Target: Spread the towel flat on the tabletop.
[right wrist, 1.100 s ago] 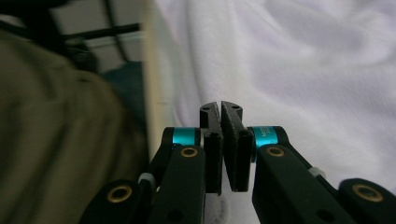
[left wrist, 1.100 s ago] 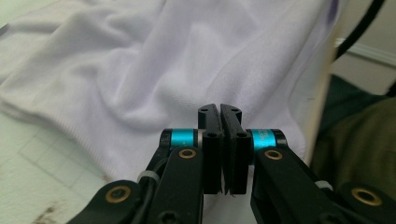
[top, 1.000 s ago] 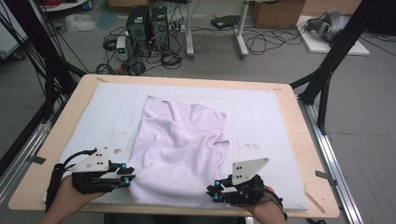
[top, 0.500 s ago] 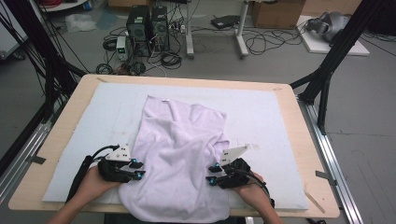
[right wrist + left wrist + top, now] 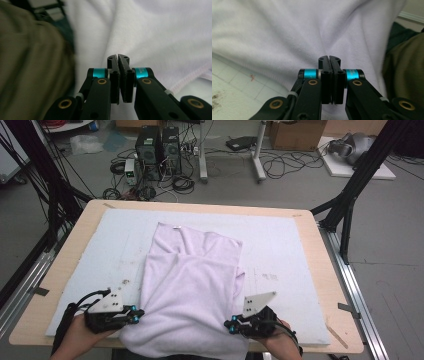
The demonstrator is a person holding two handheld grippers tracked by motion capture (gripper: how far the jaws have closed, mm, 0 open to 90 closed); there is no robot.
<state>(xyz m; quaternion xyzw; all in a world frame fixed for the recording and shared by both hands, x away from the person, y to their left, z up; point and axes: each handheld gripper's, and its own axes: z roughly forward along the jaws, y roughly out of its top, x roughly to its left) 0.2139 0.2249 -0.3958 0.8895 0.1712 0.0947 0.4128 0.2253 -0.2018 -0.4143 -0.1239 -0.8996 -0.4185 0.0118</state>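
Towel (image 5: pixel 192 290) lies lengthwise away from the person, near end overhanging the table (image 5: pixel 75 240)

No legible text, brand, number or sign anywhere; faint print on right gripper (image 5: pixel 117 60) teal sleeve (image 5: pixel 140 72) too blurred to read; white tag on towel (image 5: pixel 176 227) too small.

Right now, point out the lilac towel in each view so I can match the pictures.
High view: the lilac towel lies mid-table on the white pad, its near edge hanging over the table's front edge between both tongs.
Left gripper view: the towel spreads across the upper frame, beyond the closed jaws.
Right gripper view: the towel covers the centre and right, hem at lower right.
Shared landmark: the white pad, lower left in the left gripper view, lower right in the right one.
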